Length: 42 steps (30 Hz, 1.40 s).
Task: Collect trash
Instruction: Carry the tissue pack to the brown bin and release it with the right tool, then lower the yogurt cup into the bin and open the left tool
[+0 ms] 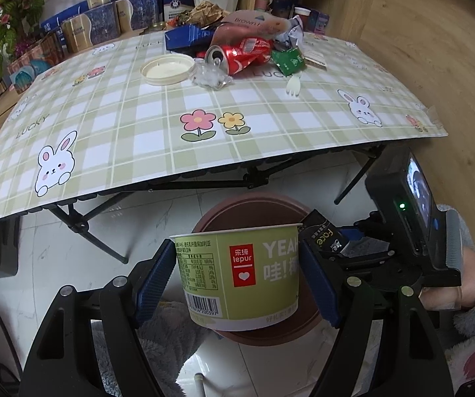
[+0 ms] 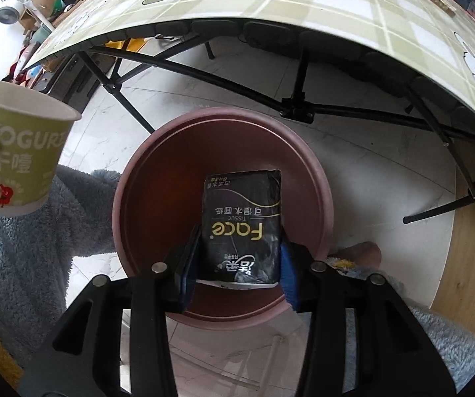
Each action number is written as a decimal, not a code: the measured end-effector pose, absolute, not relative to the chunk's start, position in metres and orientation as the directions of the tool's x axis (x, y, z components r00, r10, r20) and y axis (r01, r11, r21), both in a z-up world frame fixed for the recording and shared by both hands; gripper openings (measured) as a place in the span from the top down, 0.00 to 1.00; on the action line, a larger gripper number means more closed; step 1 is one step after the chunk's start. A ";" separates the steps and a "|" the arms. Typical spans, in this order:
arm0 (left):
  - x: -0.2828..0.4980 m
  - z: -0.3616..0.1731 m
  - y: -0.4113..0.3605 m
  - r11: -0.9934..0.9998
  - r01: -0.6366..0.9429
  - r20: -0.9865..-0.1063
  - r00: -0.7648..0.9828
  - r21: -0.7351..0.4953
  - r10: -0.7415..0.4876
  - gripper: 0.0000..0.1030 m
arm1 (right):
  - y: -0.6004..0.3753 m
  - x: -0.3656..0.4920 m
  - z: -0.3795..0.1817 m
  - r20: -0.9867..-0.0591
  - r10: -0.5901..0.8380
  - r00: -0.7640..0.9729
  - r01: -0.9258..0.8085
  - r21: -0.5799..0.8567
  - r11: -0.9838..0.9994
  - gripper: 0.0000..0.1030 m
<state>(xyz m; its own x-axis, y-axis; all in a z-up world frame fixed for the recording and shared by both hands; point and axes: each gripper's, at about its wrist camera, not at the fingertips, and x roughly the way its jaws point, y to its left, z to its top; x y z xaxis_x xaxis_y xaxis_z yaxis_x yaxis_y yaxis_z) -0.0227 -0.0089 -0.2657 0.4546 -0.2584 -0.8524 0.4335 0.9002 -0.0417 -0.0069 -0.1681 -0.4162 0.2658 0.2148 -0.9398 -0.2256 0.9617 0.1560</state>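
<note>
My left gripper (image 1: 235, 248) is shut on a green paper yogurt cup (image 1: 237, 271), held upright with a blue pad against each side. The cup hangs over the near rim of a round brown-pink bin (image 1: 247, 198) on the floor. My right gripper (image 2: 241, 241) is shut on a black tissue pack (image 2: 242, 228) and points steeply down into the bin (image 2: 224, 112). The bin's inside looks bare. The pack (image 1: 323, 236) shows just right of the cup, and the cup (image 2: 15, 145) appears at the left edge of the right wrist view.
On the folding table's checked cloth (image 1: 204, 152) lie a crushed red can (image 1: 237, 54), a white lid (image 1: 167, 69), crumpled clear plastic (image 1: 209, 74), a green wrapper (image 1: 287, 59) and a white fork (image 1: 293, 84). Black table legs (image 2: 297, 106) cross behind the bin. A wooden wall (image 1: 436, 66) stands right.
</note>
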 end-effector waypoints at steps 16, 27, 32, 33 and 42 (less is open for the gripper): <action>-0.009 -0.284 -0.012 0.905 0.423 -0.878 0.412 -0.051 -0.243 0.28 | -0.182 -0.001 -0.364 -0.874 0.146 0.464 -0.194 0.061 0.979 0.11; -0.002 -0.322 -0.021 0.893 0.447 -0.918 0.330 -0.054 -0.220 0.28 | -0.206 -0.004 -0.332 -0.831 0.092 0.549 -0.125 0.027 0.992 0.06; 0.004 -0.356 -0.032 0.878 0.476 -0.943 0.263 -0.058 -0.205 0.28 | -0.211 -0.003 -0.335 -0.834 0.082 0.546 -0.116 0.022 0.993 0.06; 0.005 -0.365 -0.035 0.875 0.480 -0.948 0.248 -0.057 -0.198 0.28 | -0.212 -0.003 -0.336 -0.834 0.080 0.546 -0.114 0.021 0.993 0.06; 0.017 -0.432 -0.031 0.899 0.427 -0.985 0.089 -0.096 -0.148 0.28 | -0.219 -0.002 -0.341 -0.848 0.063 0.526 -0.089 0.019 0.996 0.06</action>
<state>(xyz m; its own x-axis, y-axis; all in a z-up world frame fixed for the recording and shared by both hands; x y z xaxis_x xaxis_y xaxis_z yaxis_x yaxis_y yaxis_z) 0.0173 -0.0313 -0.4324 0.0891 -0.1478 -0.9850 0.4275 0.8989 -0.0962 -0.0022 -0.2188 -0.3414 0.5257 0.0633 -0.8483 -0.0885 0.9959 0.0195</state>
